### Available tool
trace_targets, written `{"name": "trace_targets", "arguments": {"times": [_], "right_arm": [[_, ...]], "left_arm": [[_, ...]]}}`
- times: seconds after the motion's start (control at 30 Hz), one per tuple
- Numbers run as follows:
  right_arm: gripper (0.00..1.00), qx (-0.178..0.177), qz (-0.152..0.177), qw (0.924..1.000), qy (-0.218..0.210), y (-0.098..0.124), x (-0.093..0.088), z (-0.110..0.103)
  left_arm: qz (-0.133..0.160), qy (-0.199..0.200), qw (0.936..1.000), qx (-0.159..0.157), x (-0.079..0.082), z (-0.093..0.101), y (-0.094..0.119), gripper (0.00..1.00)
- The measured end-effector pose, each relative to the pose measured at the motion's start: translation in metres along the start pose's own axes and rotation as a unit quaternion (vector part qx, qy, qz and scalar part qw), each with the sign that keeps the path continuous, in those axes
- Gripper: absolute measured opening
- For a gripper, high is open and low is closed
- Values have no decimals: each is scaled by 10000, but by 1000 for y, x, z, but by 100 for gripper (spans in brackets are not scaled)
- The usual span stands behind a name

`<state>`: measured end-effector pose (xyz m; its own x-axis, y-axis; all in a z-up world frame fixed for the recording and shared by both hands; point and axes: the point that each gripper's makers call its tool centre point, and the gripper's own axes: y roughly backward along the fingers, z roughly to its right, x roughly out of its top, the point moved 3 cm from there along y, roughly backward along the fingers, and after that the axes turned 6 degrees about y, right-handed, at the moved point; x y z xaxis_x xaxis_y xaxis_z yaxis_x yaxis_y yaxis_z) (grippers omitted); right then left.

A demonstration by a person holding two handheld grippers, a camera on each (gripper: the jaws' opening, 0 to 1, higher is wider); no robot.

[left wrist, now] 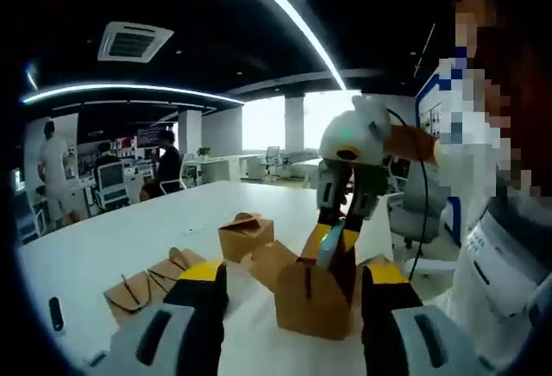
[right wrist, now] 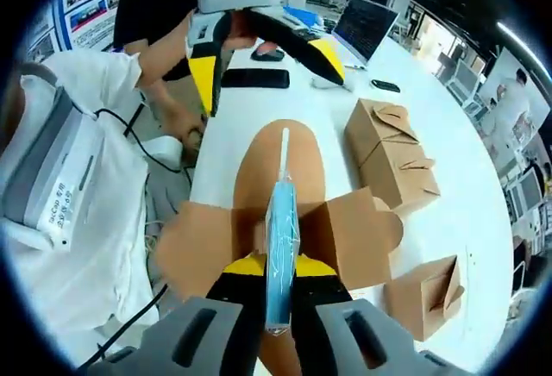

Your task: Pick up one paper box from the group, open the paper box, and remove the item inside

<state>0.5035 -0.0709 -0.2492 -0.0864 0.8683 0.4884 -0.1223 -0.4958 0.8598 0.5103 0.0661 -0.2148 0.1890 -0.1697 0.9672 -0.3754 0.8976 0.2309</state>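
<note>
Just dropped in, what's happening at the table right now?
A person is working two handheld grippers over a white table. The right gripper is shut on a flat blue item, drawing it from the open paper box whose flaps are spread. The left gripper is open, jaws either side of that box. Other closed boxes sit further along the table. Whether the item is fully clear of the box is hard to tell.

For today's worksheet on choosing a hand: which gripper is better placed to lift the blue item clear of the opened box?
Right. The right gripper is shut on the blue item above the opened box. The left gripper is open, its jaws straddling that box.
</note>
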Motion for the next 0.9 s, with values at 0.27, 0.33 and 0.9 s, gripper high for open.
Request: {"name": "trace_targets", "arguments": {"times": [0.27,0.33,0.9], "right_arm": [[9,-206,195,9996,-64,9,4,-1],[9,-276,275,9992,-101,12,5,-2],[9,-971,1307,9849,-596,47,6,-17]], "left_arm": [[230,172,9992,291,-8,2,11,63],[263,203,9990,291,-10,5,11,63],[462,315,9966,611,-24,28,20,60]]}}
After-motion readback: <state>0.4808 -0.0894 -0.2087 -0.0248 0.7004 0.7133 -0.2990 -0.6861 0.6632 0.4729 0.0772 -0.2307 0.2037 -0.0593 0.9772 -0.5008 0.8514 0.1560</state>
